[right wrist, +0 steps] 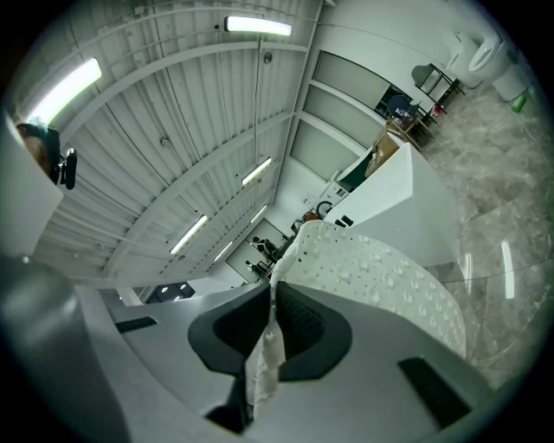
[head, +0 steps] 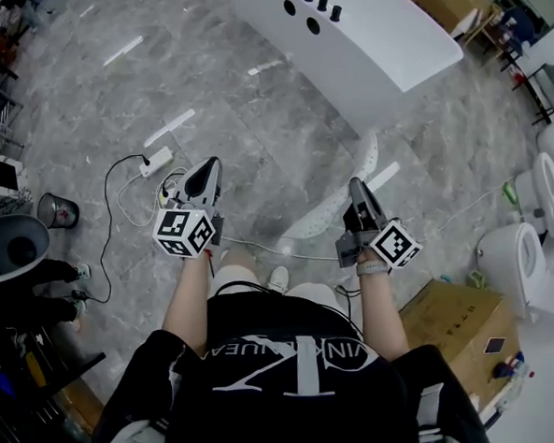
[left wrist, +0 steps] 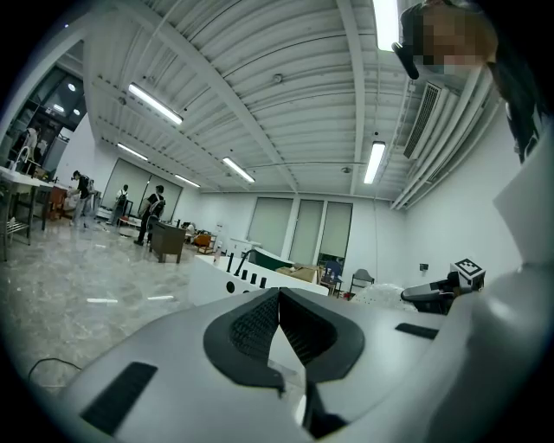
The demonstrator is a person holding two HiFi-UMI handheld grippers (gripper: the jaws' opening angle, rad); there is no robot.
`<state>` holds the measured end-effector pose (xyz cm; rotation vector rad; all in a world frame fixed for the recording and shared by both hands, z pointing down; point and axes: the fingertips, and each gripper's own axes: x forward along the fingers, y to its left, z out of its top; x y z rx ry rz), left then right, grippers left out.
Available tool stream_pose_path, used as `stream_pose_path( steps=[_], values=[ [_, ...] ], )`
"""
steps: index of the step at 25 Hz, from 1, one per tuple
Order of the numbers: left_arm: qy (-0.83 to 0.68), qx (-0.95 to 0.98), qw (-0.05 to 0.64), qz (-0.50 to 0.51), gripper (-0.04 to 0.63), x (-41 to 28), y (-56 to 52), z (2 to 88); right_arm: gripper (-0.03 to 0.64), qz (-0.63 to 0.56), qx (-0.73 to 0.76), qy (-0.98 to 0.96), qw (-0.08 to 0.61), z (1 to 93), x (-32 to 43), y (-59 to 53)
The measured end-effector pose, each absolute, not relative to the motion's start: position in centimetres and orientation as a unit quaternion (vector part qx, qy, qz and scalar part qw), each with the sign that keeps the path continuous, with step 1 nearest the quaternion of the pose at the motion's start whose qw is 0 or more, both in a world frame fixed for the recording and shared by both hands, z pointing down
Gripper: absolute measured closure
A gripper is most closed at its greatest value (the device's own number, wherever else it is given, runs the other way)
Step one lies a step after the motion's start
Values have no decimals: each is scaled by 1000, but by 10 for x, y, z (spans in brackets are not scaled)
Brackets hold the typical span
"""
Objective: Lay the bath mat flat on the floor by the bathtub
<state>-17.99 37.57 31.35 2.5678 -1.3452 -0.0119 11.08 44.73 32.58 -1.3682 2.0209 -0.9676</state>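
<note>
Right tongs clamped on bath mat edge, left tongs closed, empty. Mat held up, not yet flat by bathtub.

- Black short-sleeved T-shirt with a large white graphic and white lettering across it.
- Pale shorts and a white shoe.
- Left tool: light grey shell with black ribbed pads and black rectangular insets.
- Right tool: grey shell with the same black pads.
- Each tool carries a white cube with black square markers: left cube, right cube.
- A thin black cable crosses the shorts.
</note>
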Motion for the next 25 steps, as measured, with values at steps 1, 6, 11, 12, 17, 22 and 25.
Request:
stream_pose_path(
  steps=[1, 6, 11, 12, 17, 22, 25],
  values=[
    [-461, 879, 123, -3, 578, -181, 369, 315, 578, -353, -500, 747, 259, 323, 110, 440],
    [-450, 884, 128, -8, 578, -183, 315, 323, 578, -345, -505, 748, 258, 324, 102, 400],
    [-429, 895, 118, -12, 578, -176, 247, 329, 578, -339, -525, 732, 271, 327, 102, 361],
    [-425, 897, 119, -7, 578, -175, 232, 330, 578, -343, -531, 726, 271, 330, 102, 353],
    [-390, 912, 125, 5, 578, -171, 163, 328, 578, -346, -548, 708, 280, 333, 94, 305],
    [-369, 920, 131, 23, 578, -176, 107, 330, 578, -351, -565, 686, 293, 336, 81, 256],
    [-362, 922, 136, 29, 578, -177, 81, 334, 578, -351, -572, 680, 295, 337, 78, 230]
  ],
)
